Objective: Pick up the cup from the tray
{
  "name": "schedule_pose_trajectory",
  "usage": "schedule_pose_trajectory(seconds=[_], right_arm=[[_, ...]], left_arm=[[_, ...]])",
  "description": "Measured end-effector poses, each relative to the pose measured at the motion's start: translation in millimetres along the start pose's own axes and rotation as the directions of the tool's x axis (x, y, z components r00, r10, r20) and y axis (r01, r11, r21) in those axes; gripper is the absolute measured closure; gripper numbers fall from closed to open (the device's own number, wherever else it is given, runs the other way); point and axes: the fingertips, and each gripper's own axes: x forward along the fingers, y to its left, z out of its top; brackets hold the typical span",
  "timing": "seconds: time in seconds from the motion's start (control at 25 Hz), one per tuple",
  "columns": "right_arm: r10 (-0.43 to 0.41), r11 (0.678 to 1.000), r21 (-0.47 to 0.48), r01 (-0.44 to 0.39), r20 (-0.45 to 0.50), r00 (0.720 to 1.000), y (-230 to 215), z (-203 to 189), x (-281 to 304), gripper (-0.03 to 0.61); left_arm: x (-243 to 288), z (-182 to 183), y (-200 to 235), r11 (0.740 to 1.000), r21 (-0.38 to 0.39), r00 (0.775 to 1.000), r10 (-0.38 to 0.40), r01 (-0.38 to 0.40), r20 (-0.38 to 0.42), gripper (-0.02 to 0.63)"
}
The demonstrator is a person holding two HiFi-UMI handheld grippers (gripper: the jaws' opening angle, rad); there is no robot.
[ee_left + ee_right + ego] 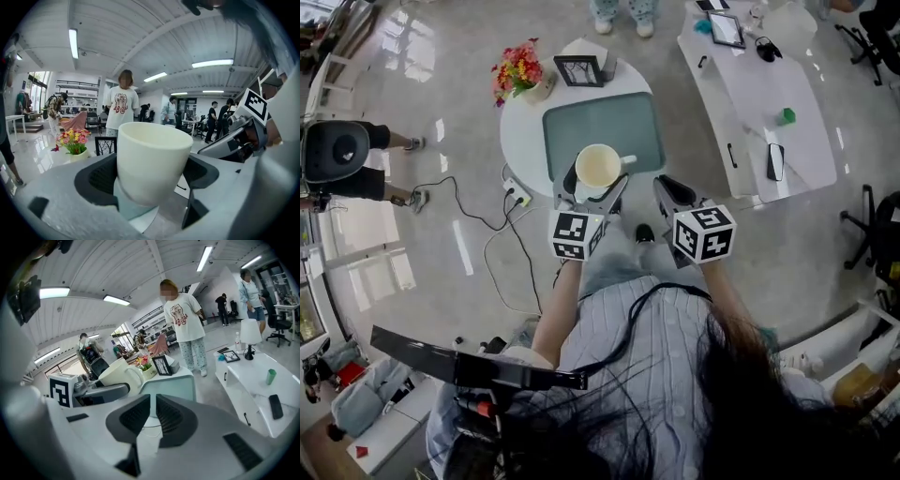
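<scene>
left gripper (592,187) clenched round cup (598,166) body so it sits upright | cup apparently lifted clear of tray (609,122) on bench (520,141) | right gripper (153,416) closed, empty, beside it

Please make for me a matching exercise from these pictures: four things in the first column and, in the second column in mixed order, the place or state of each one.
Column 1
1. cup
2. tray
3. flowers
4. right gripper

Column 2
A. lies flat on the round white table
B. jaws together, nothing between them
C. held between the jaws of the left gripper
D. in a pot on the table, near the picture frame

Right pairs: 1-C, 2-A, 3-D, 4-B
</scene>
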Motion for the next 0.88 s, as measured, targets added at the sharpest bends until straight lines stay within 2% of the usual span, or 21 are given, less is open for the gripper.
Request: schedule_pose_trajectory(seconds=[0.16, 0.44, 0.64, 0.88], right_arm=[[0.058, 0.998, -0.018, -0.058, -0.001, 0.998, 15, -4, -4, 0.525], [0.11, 0.994, -0.021, -0.11, -0.009, 0.994, 35, -14, -1, 0.524], [0.137, 0.99, -0.024, -0.138, -0.012, 0.99, 51, -17, 8, 0.524], [0.154, 0.986, -0.056, -0.155, -0.015, 0.988, 86, -28, 13, 0.524]], left_arm=[[-28, 0, -2, 0.998, 0.0, 0.998, 0.063, -0.063, 0.0, 0.179], [-68, 2, -2, 0.992, -0.01, 0.992, 0.127, -0.127, 0.011, 0.179], [-89, 4, 1, 0.99, -0.01, 0.989, 0.143, -0.143, 0.024, 0.179], [-130, -7, -2, 0.992, -0.017, 0.991, 0.127, -0.126, 0.033, 0.179]])
